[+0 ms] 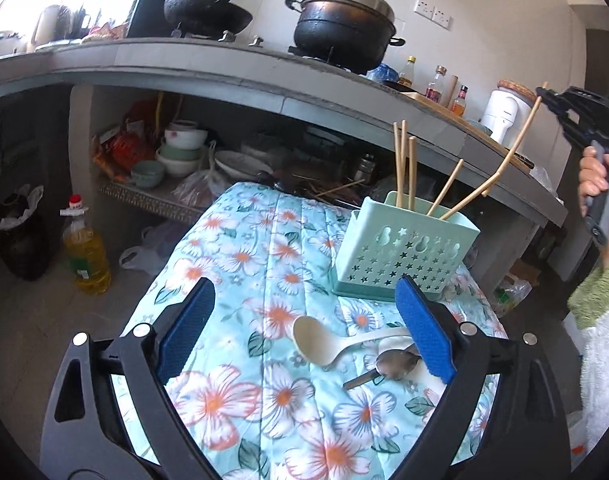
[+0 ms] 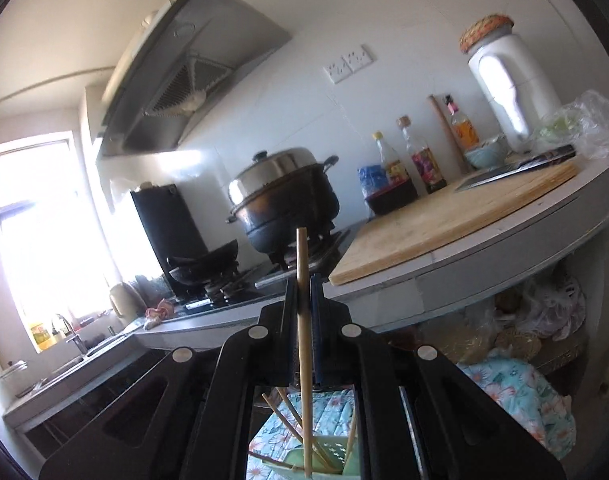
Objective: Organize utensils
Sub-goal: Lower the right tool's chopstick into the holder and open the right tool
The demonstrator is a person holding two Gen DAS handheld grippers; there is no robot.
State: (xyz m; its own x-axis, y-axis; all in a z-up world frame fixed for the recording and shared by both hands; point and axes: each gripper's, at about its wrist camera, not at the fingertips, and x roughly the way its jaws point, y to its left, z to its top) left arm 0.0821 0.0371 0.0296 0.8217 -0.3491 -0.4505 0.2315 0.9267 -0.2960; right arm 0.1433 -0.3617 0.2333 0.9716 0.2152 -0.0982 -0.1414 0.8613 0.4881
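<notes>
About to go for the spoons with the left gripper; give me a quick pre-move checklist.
1. Left gripper open, nothing between its pads: ok.
2. White spoon and metal spoon free on the cloth: ok.
3. Spoons overlapping, so a single pick is doubtful: not ok.
4. Right gripper shut on a chopstick: ok.
5. Chopstick's lower end inside the holder: ok.
6. Room left in the holder for spoons: cannot tell.

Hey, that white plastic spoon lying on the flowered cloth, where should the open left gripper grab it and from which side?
Grip the white spoon on its thin handle, probably from above. The bowl is broad and rounded, while the handle lies flat on the cloth. Its far end disappears behind the left gripper pad, beside a metal spoon, so pinch near the bowl.
</notes>
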